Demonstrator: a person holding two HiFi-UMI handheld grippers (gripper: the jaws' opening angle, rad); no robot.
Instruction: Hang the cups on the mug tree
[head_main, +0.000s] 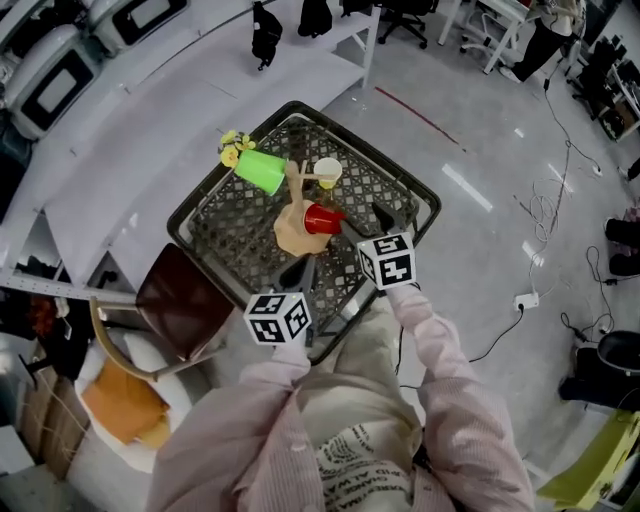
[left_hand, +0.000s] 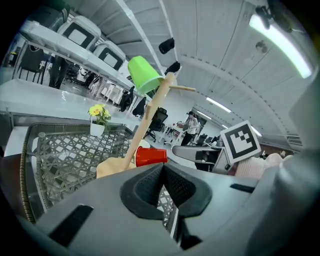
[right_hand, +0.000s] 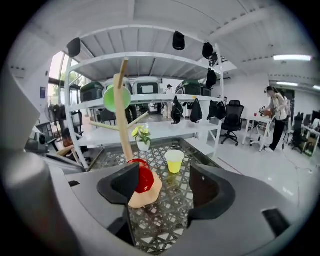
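Red cup (head_main: 322, 218) lying sideways, horiz.

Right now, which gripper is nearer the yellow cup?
Right. The right gripper faces the yellow cup, which stands ahead, framed between its open jaws. The left gripper, shut, sits farther back, with the base of the mug tree between it and the cup.

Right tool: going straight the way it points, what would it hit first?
Probably the yellow cup, standing on the mesh table in line with the open right tool; the red cup lies just left. Depth unclear.
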